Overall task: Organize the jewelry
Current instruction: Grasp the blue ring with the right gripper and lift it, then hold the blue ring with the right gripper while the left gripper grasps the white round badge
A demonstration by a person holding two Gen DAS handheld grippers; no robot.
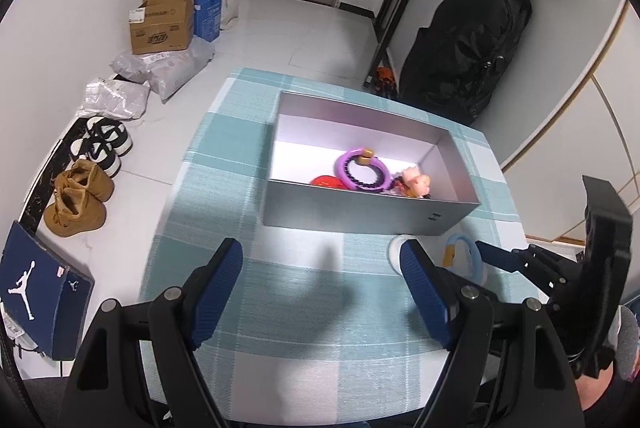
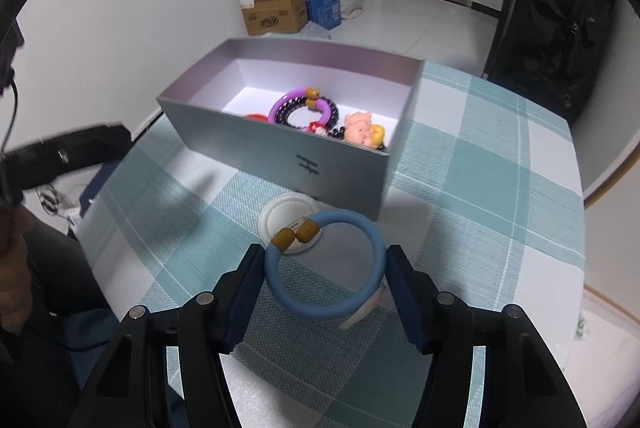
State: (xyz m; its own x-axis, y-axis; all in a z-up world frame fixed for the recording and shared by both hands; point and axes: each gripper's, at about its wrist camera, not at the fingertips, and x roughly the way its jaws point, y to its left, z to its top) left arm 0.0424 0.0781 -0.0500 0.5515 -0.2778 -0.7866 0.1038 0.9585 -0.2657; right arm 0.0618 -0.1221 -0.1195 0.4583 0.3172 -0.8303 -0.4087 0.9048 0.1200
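An open grey box stands on the teal checked tablecloth. Inside it lie a purple bangle, dark beads, a red piece and a pink doll charm. My right gripper is shut on a blue bangle with two amber beads, held just above the cloth in front of the box. A white round disc lies under the bangle's far edge. My left gripper hovers open over bare cloth, left of the blue bangle, with nothing between its fingers.
The box sits at the table's far side. On the floor to the left are shoes, cardboard boxes and plastic bags. A black bag leans on the wall behind the table. A navy shoebox stands at the near left.
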